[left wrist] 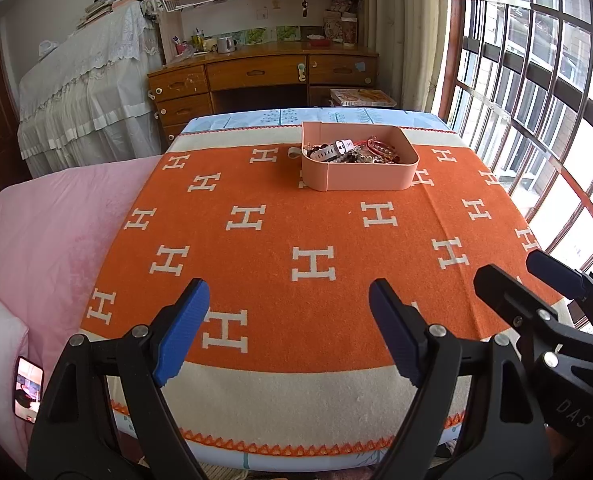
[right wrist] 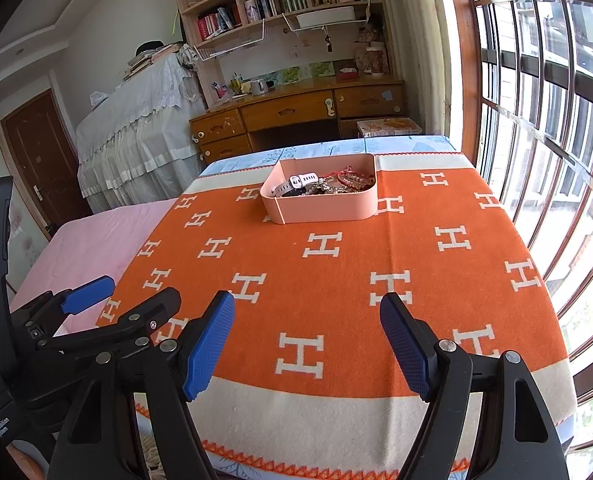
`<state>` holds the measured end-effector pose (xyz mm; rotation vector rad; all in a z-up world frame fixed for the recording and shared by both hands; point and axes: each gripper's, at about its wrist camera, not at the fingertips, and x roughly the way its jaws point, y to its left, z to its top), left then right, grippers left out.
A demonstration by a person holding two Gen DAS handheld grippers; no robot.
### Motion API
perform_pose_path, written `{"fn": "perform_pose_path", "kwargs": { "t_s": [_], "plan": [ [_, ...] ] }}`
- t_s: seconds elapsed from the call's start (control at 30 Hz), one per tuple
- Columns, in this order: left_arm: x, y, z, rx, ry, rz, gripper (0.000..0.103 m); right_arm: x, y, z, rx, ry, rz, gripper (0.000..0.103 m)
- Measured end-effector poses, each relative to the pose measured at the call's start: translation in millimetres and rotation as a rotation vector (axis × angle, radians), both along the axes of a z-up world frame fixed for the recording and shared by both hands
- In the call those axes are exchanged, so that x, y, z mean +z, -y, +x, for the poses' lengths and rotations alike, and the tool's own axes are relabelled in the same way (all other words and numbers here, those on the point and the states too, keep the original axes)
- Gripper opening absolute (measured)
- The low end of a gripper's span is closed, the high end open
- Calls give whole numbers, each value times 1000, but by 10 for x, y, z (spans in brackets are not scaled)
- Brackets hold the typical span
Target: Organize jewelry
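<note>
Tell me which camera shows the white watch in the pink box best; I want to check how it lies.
The right wrist view: the white watch lies face up among the beads in the pink rectangular box, its dial visible. The left wrist view shows its strap lower, partly behind the box wall.

the left gripper [left wrist: 288, 332] hung wide apart over the orange blanket [left wrist: 296, 232]; the pink tray [left wrist: 360, 178] held a jewelry heap [left wrist: 352, 150].

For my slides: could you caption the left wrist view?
Left gripper open over an orange H-patterned blanket, facing a pink jewelry box.
</note>
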<state>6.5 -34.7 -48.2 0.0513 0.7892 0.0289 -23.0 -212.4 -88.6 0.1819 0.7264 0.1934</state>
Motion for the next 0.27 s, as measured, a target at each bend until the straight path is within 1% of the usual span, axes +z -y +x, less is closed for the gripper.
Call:
{"fn": "perform_pose_path", "kwargs": {
  "t_s": [0.27],
  "plan": [
    [-33,-12,-9,-3,-6,-4,80,-1,-1,0,-1,-3,1,76]
  ]
}}
